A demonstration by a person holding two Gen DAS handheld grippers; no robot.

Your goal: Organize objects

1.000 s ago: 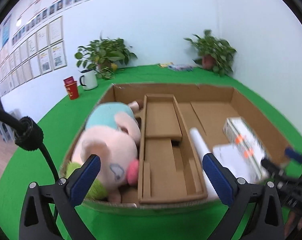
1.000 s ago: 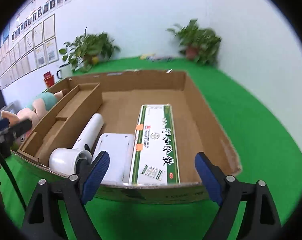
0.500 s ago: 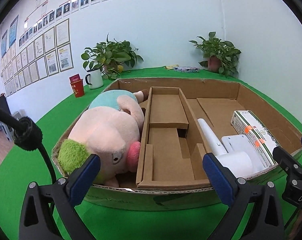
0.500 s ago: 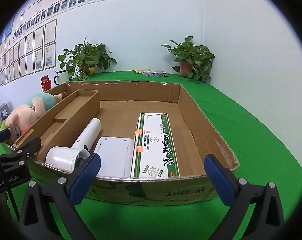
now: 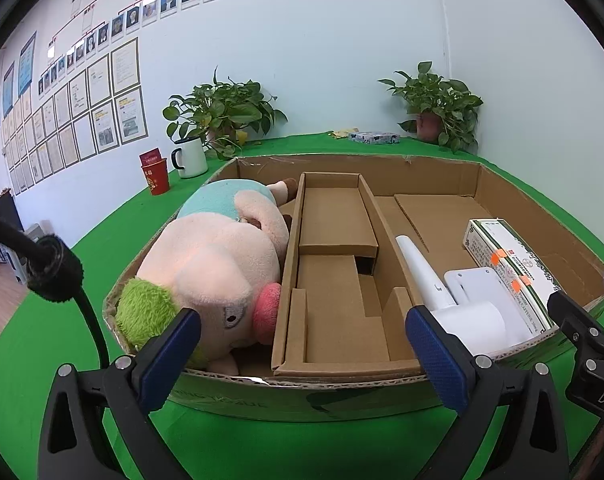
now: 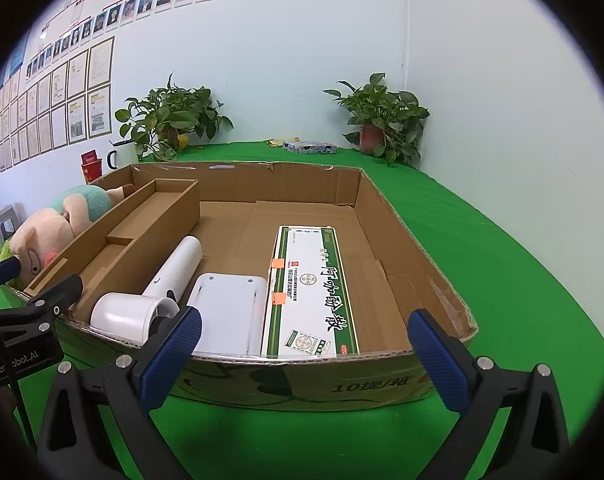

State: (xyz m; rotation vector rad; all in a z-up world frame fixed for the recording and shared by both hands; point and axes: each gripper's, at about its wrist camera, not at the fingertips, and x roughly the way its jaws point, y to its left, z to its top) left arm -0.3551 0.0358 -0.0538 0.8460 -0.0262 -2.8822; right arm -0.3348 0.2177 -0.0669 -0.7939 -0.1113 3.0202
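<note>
Both grippers empty, jaws spread wide: left gripper (image 5: 302, 356), right gripper (image 6: 304, 354); plush pig (image 5: 217, 264) lies left of frame in the cardboard box (image 6: 418, 248), likely soft, light, grab the body; hair dryer (image 6: 161, 292) lower centre, probably rigid, smooth, take the handle; medicine carton (image 6: 310, 288) beside it, crushable.

Bare box floor (image 6: 302, 220) beyond the medicine carton (image 6: 310, 292) lies unobstructed.

We have drawn both the left gripper (image 5: 302, 356) and right gripper (image 6: 304, 350) back from the cardboard box (image 6: 422, 280), now in fuller view.
</note>
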